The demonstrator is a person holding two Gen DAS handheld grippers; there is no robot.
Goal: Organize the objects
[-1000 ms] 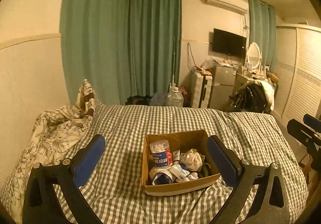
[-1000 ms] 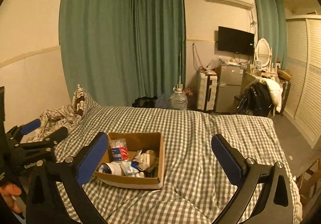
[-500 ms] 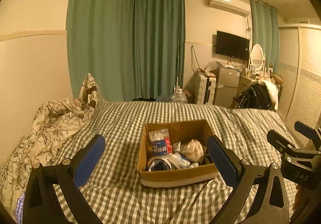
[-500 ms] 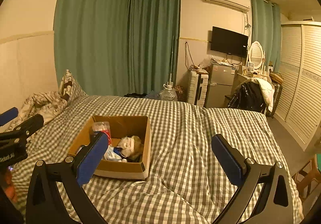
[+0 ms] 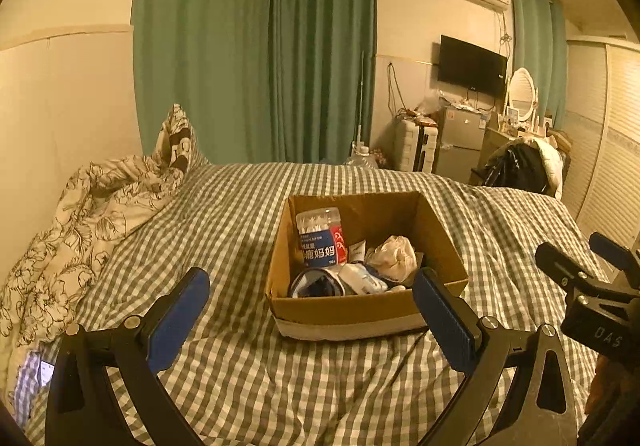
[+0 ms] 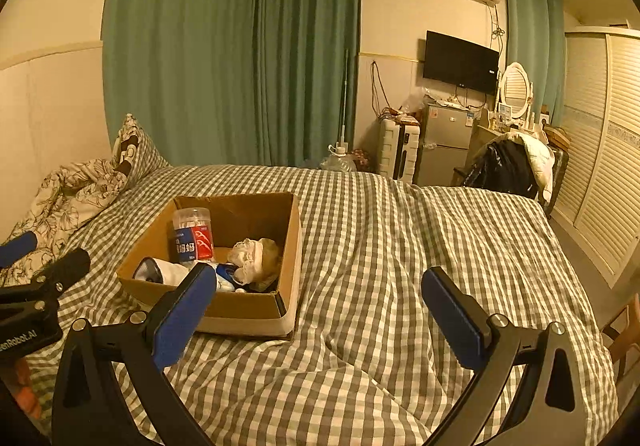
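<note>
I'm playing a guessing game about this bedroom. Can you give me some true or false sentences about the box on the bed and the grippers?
1. The cardboard box sits on the checked bedspread. True.
2. The left gripper is shut on a sock. False: it is open and holds nothing.
3. A clear plastic jar with a red and blue label stands upright in the box. True.
4. The box is empty. False: it holds the jar, crumpled cloth and other small things.
5. The right gripper is open. True.
</note>
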